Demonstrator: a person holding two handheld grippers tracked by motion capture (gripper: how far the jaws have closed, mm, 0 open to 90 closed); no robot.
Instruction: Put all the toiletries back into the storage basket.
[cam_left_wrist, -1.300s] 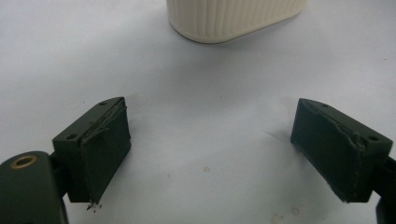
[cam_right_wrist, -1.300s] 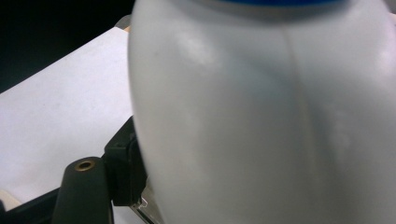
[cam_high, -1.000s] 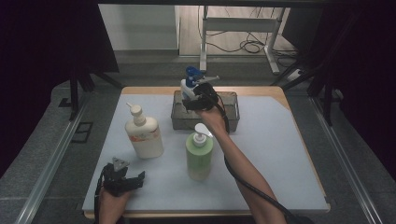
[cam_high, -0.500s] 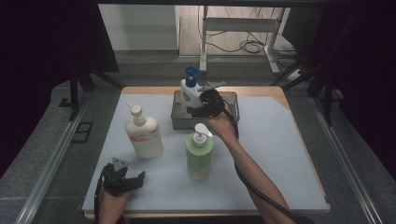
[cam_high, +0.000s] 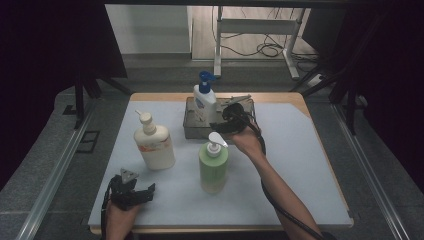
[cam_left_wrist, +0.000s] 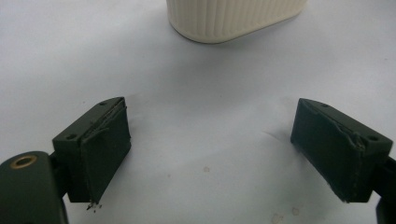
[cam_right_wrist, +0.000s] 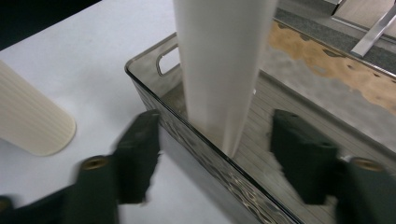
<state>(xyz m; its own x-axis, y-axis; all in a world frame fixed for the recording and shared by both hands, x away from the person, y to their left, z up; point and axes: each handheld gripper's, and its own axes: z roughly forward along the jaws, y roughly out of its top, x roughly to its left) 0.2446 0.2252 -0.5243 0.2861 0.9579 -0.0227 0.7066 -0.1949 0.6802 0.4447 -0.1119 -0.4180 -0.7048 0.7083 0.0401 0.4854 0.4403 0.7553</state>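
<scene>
Right tongs (cam_right_wrist: 212, 154) straddling tray (cam_right_wrist: 201, 140) rim — closing, white bottle (cam_right_wrist: 224, 60) inside

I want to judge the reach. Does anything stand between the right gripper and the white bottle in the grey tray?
Yes: the grey tray's near wall crosses in front of the right gripper, before the white bottle's foot. Above that wall the bottle's body looks free. The jaws have just been closing, gripping nothing.

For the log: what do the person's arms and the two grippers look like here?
Both forearms are bare, with no sleeves in view. The left gripper is black, with a grey three-cornered plate on top; the left gripper view shows blocky jaws with worn pads and a brass-coloured screw hole. The right gripper is black too, with a black cable trailing along the forearm.
</scene>
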